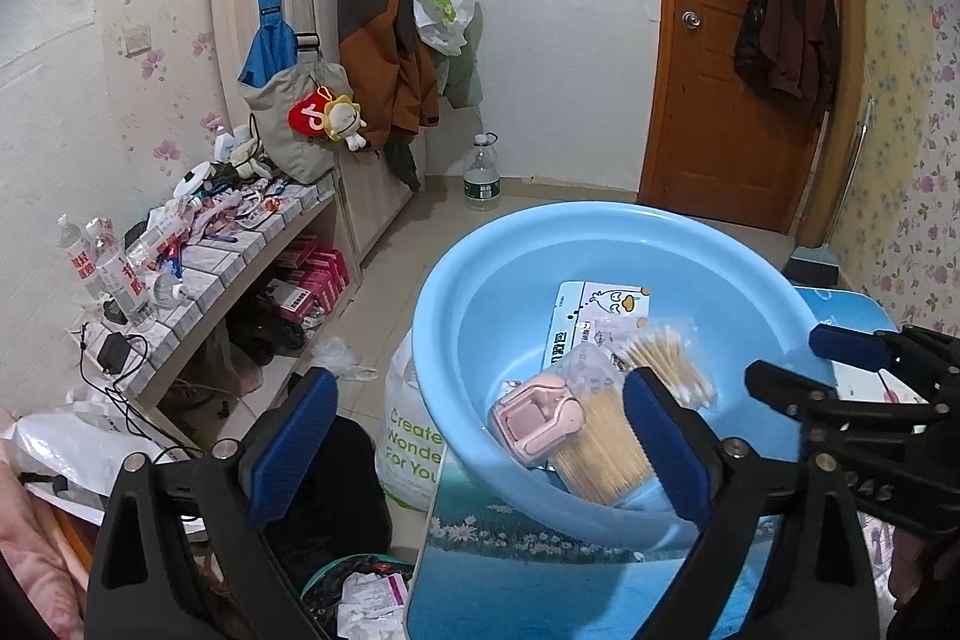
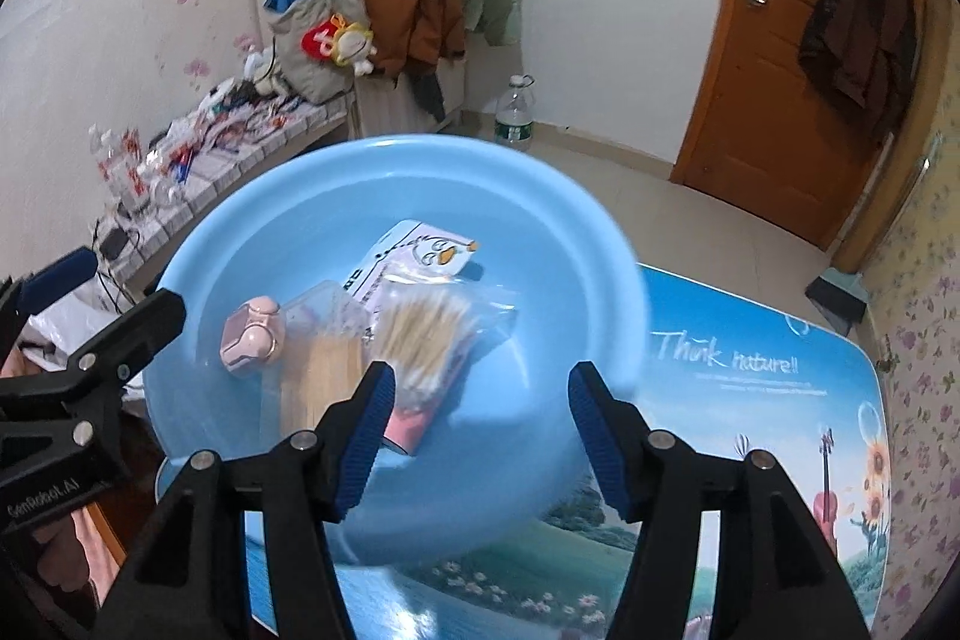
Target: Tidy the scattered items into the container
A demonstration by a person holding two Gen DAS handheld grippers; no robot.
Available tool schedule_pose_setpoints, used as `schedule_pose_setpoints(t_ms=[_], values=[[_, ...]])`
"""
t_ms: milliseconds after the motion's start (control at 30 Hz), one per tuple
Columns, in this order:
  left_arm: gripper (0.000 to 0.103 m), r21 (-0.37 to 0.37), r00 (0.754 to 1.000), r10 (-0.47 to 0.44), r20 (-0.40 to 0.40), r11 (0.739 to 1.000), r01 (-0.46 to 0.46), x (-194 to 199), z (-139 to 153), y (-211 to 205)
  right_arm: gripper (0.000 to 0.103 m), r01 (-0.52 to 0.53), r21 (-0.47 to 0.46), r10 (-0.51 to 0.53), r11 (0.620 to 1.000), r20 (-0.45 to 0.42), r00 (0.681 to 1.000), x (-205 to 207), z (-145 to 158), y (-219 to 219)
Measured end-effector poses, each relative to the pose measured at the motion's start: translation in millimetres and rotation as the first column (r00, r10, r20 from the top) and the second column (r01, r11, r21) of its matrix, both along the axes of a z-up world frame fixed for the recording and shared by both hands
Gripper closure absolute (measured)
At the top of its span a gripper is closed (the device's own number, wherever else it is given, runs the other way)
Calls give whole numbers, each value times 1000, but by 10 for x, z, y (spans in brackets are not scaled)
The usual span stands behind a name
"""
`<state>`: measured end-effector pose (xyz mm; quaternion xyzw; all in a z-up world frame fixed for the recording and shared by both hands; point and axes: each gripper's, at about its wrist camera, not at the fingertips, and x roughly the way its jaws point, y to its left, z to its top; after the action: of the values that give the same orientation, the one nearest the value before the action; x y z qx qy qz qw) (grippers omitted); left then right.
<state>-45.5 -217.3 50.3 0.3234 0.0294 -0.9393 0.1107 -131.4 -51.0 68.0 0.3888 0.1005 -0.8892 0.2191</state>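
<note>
Now both claws agape, holding nothing: left claw, right claw

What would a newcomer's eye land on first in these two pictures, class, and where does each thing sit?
The big light-blue basin dominates, resting on the picture-printed table. Inside lie a pink case, a bag of cotton swabs and a duck-printed packet. Both the left gripper and right gripper hang open and empty at its near edge.
</note>
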Motion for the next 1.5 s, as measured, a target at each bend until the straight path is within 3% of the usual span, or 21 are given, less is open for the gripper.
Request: schedule_pose_setpoints(t_ms=[33,67,100,433,700,1167,1500], values=[[1,0,1000,-1,-3,1000,1,15,14,15,36,-2,-15,2,1000,-5,1000,30,27,46],[1,1,1000,-3,-6,1000,3,32,31,35,24,3,-17,-3,1000,-13,1000,59,48,85],[1,1,1000,-6,-9,1000,6,54,49,63,22,6,-24,-6,1000,-30,1000,105,80,143],[0,-5,1000,-18,-11,1000,18,213,150,303,22,29,-90,-37,996,-91,995,391,279,609],[0,-9,999,-42,-27,999,42,413,233,643,8,106,-178,-130,978,-126,983,676,368,1224],[0,20,996,-93,9,995,93,560,4,1166,0,204,-182,-232,962,-147,962,1112,97,1838],[0,7,993,-111,29,994,111,591,-107,1349,0,272,-183,-290,945,-79,954,1112,-131,1947]])
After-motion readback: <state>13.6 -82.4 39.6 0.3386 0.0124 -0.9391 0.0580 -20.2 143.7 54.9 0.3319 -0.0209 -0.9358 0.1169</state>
